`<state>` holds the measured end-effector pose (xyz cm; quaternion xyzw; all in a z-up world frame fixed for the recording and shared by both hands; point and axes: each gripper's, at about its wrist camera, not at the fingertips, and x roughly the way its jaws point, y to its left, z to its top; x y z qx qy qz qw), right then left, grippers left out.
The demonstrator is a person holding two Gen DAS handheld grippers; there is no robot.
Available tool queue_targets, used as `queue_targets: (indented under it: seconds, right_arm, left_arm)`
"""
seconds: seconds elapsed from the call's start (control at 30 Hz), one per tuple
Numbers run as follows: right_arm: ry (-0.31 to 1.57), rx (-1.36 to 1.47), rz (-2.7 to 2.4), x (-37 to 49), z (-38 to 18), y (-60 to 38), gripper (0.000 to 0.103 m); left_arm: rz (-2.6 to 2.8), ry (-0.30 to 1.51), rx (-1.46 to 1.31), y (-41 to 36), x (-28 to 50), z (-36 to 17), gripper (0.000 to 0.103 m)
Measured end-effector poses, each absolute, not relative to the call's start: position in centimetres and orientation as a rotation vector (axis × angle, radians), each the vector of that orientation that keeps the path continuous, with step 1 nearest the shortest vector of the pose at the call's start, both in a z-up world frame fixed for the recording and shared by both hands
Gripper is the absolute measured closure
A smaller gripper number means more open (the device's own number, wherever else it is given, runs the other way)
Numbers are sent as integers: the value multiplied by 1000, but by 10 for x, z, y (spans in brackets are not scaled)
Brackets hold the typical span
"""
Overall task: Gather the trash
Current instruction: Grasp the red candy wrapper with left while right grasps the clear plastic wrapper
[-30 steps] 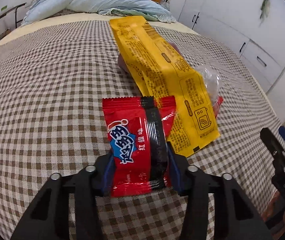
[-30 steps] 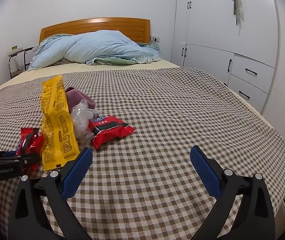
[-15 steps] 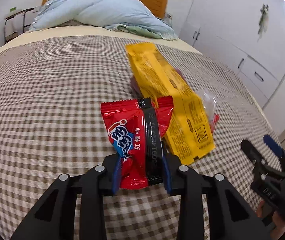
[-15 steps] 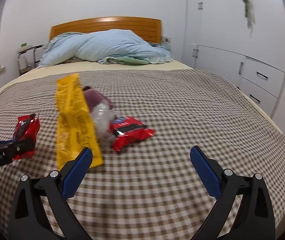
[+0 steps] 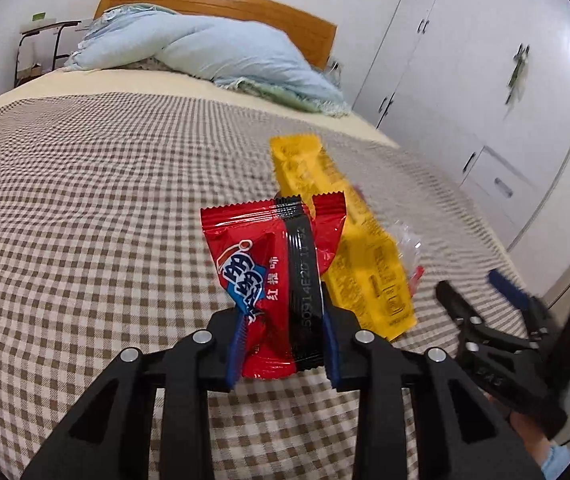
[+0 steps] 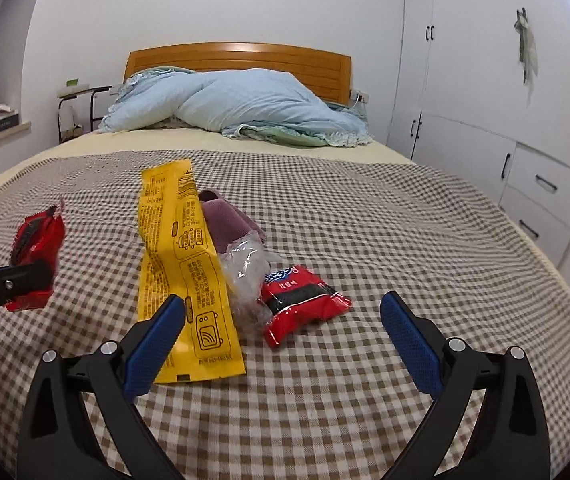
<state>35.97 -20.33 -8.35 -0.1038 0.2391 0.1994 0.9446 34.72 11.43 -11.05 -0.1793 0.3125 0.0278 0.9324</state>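
A wide bed (image 6: 365, 240) covered in a brown-and-white checked cloth filled both views, with a rumpled pale-blue quilt (image 6: 237, 108) heaped against its orange wooden headboard (image 6: 241, 60) and white wardrobe doors (image 6: 481, 92) along the wall beside it. On the checked cloth lay a cluster of litter: a long yellow plastic snack wrapper (image 6: 187, 276) printed with a microwave symbol, its upper half propped against a folded mauve cloth item (image 6: 229, 222); a crumpled clear plastic film (image 6: 247, 268) touching both; and a red foil snack packet (image 6: 305, 300) just beside the film, lying flat.

The left gripper (image 5: 283, 338) was clamped on the lower part of a second red foil snack packet with a black seam strip (image 5: 275, 276), its blue-padded fingers (image 5: 235, 344) squeezing the packet from both sides and holding it upright, lifted clear of the bed and left of the yellow wrapper.

The right gripper (image 6: 283, 342) hung above the near part of the bed with its jaws spread wide and nothing between them, its left finger overlapping the yellow wrapper's lower end in view.
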Motion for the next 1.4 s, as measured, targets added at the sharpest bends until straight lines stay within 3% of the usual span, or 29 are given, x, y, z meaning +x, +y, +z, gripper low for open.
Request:
queue_targets:
  seconds: [0.43,0.47,0.5,0.57,0.93,0.97,1.0,1.03,1.17,1.4]
  right_arm:
    - [481,-184,425,373,-81,-195,9]
    - [484,-182,431,374,-82,-195,14]
    - [486,-183,433,375,-82,-194,30]
    - [495,-178,420,379,-82,-193,46]
    - [539,-117,533,397,-88,-193,46]
    - [552,-130,550,399,-90,-190,53]
    - [570,-137,570,401,-92,-187,71]
    - [583,-136,584,402,-93,-186,79]
    - [579,-96,611,401,-92,-193,85]
    - [489,-125,553,383,-83,-195,87]
  left_arm:
    - [-18,547,-451,128,334,-100,74]
    - [-13,549,-441,127,334,-101,74]
    - [-10,557,-433,126,335,-102,74]
    - [-1,572,-424,123,338,-104,74]
    - [8,590,-409,115,349,-109,74]
    - [8,591,-408,115,350,-109,74]
    - [8,592,-408,114,350,-109,74]
    - [9,591,-406,114,351,-109,74]
    - [13,593,-408,113,355,-112,74]
    - [11,598,-409,112,361,-115,74]
